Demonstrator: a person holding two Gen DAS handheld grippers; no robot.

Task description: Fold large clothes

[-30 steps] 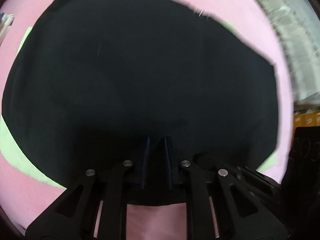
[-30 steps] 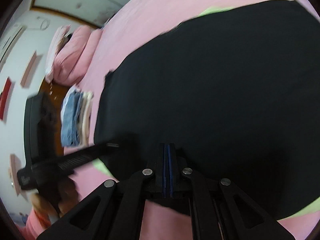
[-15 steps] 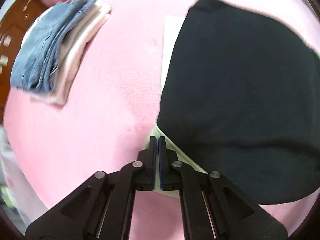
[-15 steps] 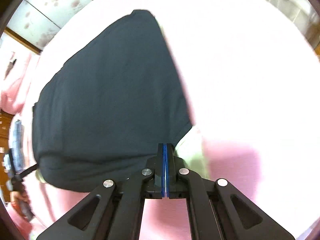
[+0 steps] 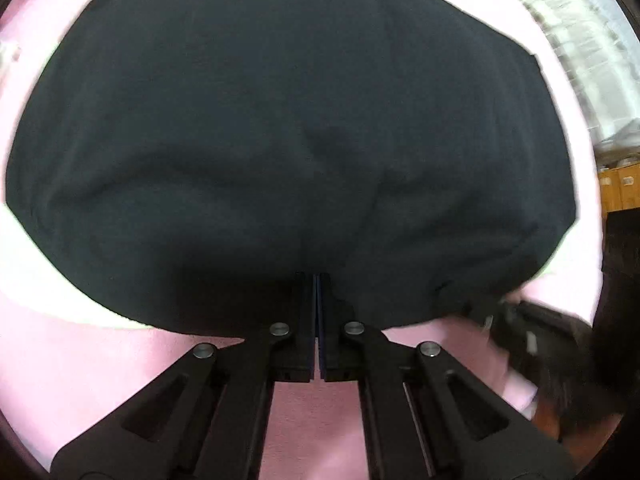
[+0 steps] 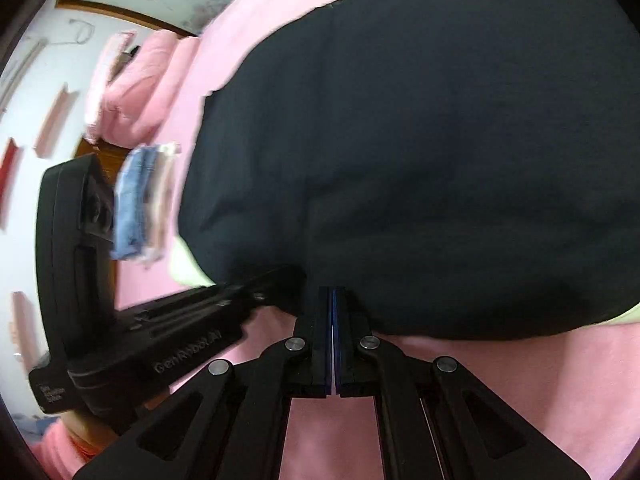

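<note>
Presently, a large black soft-knit garment (image 5: 288, 128) lies spread on a pink bed cover (image 5: 80, 368), filling most of both wrist views, with a pale green layer (image 6: 186, 268) showing beneath its edges. The left gripper (image 5: 316, 280) has its jaws drawn together at the garment's near hem; the tips sit against or over the dark cloth, though whether any fabric is pinched between them cannot be told, the area being in shadow. The right gripper (image 6: 332, 292) likewise has its jaws together at the same near edge, and a pinch there cannot be confirmed either. In the right wrist view the left gripper's body reaches in from the left, its tip just beside the right gripper's. Both tools thus stand side by side on the one hem, with the whole garment extending forward and away from the jaws. Judged from this, the next fold would carry the near edge away over the body of the cloth; neither hand is notably nearer. A stack of folded blue and cream clothes (image 6: 140, 200) lies to the left on the bed.
</note>
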